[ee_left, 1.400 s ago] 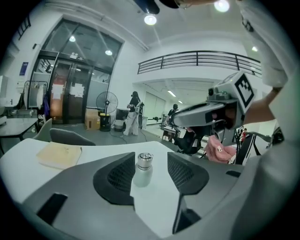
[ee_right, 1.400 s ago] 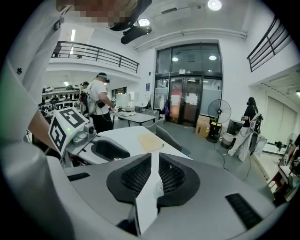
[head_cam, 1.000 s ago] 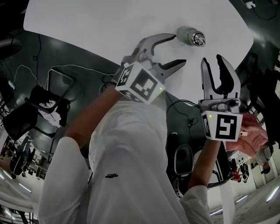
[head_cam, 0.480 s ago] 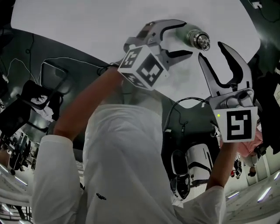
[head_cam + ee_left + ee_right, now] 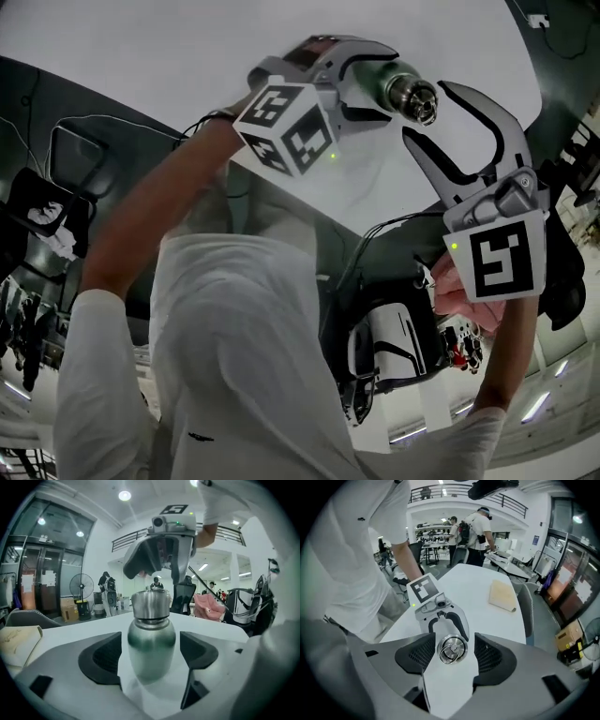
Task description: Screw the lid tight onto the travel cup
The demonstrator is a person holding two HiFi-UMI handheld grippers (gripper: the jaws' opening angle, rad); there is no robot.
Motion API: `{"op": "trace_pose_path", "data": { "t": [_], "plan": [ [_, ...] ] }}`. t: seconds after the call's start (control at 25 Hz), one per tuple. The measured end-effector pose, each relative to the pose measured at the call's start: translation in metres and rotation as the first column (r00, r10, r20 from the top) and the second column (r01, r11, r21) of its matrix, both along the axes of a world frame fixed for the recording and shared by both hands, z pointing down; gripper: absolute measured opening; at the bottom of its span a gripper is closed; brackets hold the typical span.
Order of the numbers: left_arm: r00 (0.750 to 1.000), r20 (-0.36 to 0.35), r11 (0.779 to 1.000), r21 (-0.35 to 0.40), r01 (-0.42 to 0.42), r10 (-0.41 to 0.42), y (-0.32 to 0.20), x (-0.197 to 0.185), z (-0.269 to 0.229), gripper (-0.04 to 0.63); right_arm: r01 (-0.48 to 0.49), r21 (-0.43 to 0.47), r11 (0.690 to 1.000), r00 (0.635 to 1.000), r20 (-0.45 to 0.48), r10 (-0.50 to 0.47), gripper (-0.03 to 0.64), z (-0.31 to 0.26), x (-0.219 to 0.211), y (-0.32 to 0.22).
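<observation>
Left gripper (image 5: 389,84) and right gripper (image 5: 427,112) released, jaws just opened wider, both straddling travel cup (image 5: 151,641) on bench (image 5: 187,56), upper right of head view. Smooth steel, rigid, probably slippery: I'd clamp body left, lid (image 5: 452,648) right.

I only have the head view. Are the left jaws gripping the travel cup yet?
Observer: No. The left gripper has just been opening its jaws; its own view shows the travel cup upright between them, a gap on each side.
Operator: And the right?
Observer: The right gripper points down over the lid, centred between its jaws, which have just been opening and don't touch it.
Operator: Is the lid seated?
Observer: Side on, it sits level on the cup's neck; tightness I cannot tell.
</observation>
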State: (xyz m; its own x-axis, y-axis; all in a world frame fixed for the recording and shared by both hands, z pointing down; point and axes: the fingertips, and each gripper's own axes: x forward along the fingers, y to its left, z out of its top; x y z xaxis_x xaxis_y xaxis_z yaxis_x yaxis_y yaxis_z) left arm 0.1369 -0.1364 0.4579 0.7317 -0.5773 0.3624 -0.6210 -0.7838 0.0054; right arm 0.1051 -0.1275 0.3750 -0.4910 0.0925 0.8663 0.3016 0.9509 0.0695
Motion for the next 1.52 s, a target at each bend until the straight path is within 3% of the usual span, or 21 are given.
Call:
{"op": "trace_pose_path", "data": {
  "t": [0.28,0.76,0.92,1.2,1.52],
  "plan": [
    [1.0,-0.002,0.999,0.036,-0.022,0.022,-0.014,0.002,0.013,0.37,0.284,-0.043,0.958,0.952,-0.103,-0.287,0.236,0.016,-0.004,0.001],
    [1.0,-0.022,0.999,0.041,-0.015,0.016,-0.018,0.004,0.014,0.367,0.449,-0.103,0.888,0.857,-0.231,-0.46,0.25,0.036,0.002,0.006],
    [1.0,-0.028,0.999,0.045,-0.013,0.014,-0.018,0.005,0.013,0.367,0.413,-0.144,0.899,0.862,-0.258,-0.437,0.233,0.037,0.003,0.007],
    [0.999,-0.034,0.999,0.052,-0.007,0.009,-0.018,0.003,0.012,0.367,0.269,-0.258,0.928,0.879,-0.327,-0.346,0.227,0.038,-0.006,0.004],
    [0.999,-0.036,0.999,0.054,-0.006,0.008,-0.017,0.005,0.012,0.367,0.076,-0.232,0.97,0.928,-0.339,-0.154,0.225,0.041,-0.009,0.002]
  ]
}}
